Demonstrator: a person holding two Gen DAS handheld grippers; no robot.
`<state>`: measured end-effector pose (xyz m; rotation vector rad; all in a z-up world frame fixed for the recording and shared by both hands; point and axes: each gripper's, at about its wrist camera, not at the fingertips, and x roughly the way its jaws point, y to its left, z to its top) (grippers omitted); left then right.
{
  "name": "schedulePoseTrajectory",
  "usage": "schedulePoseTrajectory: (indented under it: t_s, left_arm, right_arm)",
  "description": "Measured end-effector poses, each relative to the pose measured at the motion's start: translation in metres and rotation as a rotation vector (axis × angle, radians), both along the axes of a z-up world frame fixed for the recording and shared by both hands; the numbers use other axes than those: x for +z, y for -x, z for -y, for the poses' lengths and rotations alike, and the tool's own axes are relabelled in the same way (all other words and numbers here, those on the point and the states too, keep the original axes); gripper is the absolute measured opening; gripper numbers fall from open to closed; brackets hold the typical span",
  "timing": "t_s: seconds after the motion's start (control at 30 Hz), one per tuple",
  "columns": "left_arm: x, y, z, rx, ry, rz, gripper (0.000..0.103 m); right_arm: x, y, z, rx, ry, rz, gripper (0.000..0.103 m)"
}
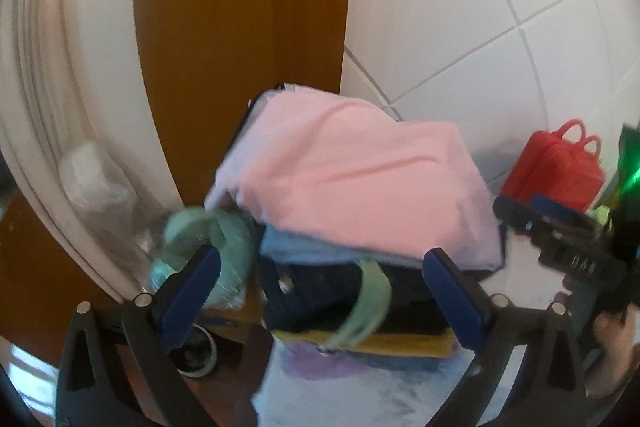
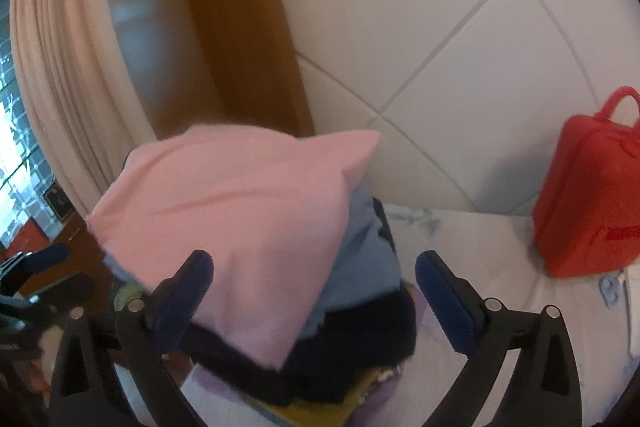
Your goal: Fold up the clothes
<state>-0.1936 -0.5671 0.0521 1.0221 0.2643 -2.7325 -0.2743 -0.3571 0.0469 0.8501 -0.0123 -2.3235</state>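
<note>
Pink garment (image 1: pixel 352 179): folded, lying on top of a stack of folded clothes (image 1: pixel 344 291) (light blue, dark navy and yellow layers below it).
Stack's place: on the patterned cloth over the worktop (image 2: pixel 500 267), at its far left corner, against the white tiled wall and the brown door frame.
Left claw (image 1: pixel 320 295): jaws wide apart, nothing between the pads; it points at the near face of the stack, the pink garment just ahead and above.
Right claw (image 2: pixel 316 295): jaws wide apart and empty; it straddles the pink garment's near corner without pressing on it.
Long axis: the pink fold runs from near left to far right across both views.
Nearer hand: both close; the right looks slightly nearer the top fold.
Red bag (image 2: pixel 588 195): well apart, to the right along the wall.
Judgement: this piece looks placed; the next garment is not in view.
</note>
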Motion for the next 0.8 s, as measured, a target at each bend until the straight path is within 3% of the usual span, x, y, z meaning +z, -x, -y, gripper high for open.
schedulePoseTrajectory:
  t_s: [0.27,0.8]
  left_arm:
    - [-0.012,-0.009,-0.032,-0.038,0.107,0.048,0.103]
    - [-0.025,-0.011,-0.033,-0.024,0.091,0.092,0.103]
  right_arm:
    - [-0.009,-0.033,-0.014,-0.027,-0.096,0.003,0.103]
    - [-0.006,-0.064,-0.028,-0.07,-0.212,-0.05,0.103]
